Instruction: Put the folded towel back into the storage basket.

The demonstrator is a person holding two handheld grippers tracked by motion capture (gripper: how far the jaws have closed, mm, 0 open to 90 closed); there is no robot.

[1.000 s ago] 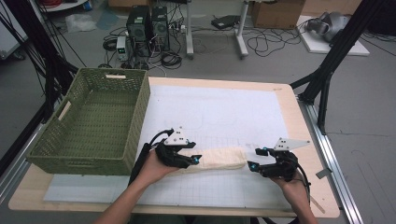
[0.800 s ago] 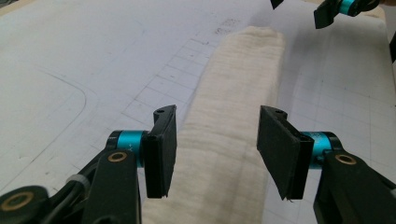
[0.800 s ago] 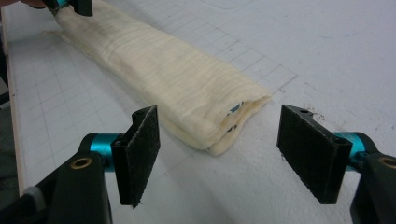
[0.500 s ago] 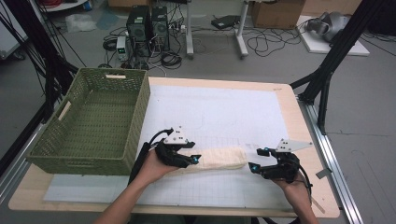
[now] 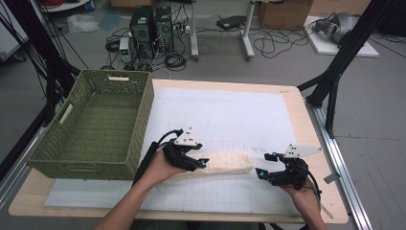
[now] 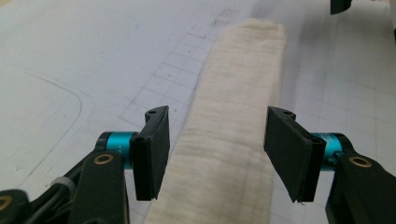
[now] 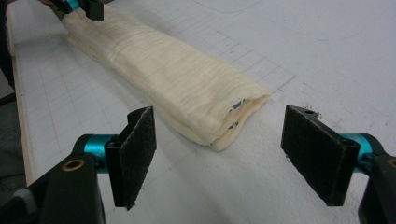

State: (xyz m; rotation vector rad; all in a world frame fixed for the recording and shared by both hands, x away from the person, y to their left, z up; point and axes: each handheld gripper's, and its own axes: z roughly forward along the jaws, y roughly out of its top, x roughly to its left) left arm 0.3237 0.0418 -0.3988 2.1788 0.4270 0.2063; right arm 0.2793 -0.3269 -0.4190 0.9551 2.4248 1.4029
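While flanked by a green wicker basket point(image 5: 95, 129) at left (nothing between), folded cream towel point(image 5: 230, 163) flat on white mat point(image 5: 230, 115), straddled untouched by just-widened left gripper point(image 5: 203, 163), right gripper point(image 5: 265, 165) gaping beside its end.

One fixed camera overhead, two riding close on the grippers

The high view looks forward and down over the whole table point(image 5: 230, 115), the basket point(image 5: 95, 129) at 9 o'clock. The left gripper view sits low, looking along the folded cloth point(image 6: 233, 140) toward 12 o'clock. The right gripper view, equally near, faces the cloth's end, which runs off toward 11 o'clock. All three share the cloth.
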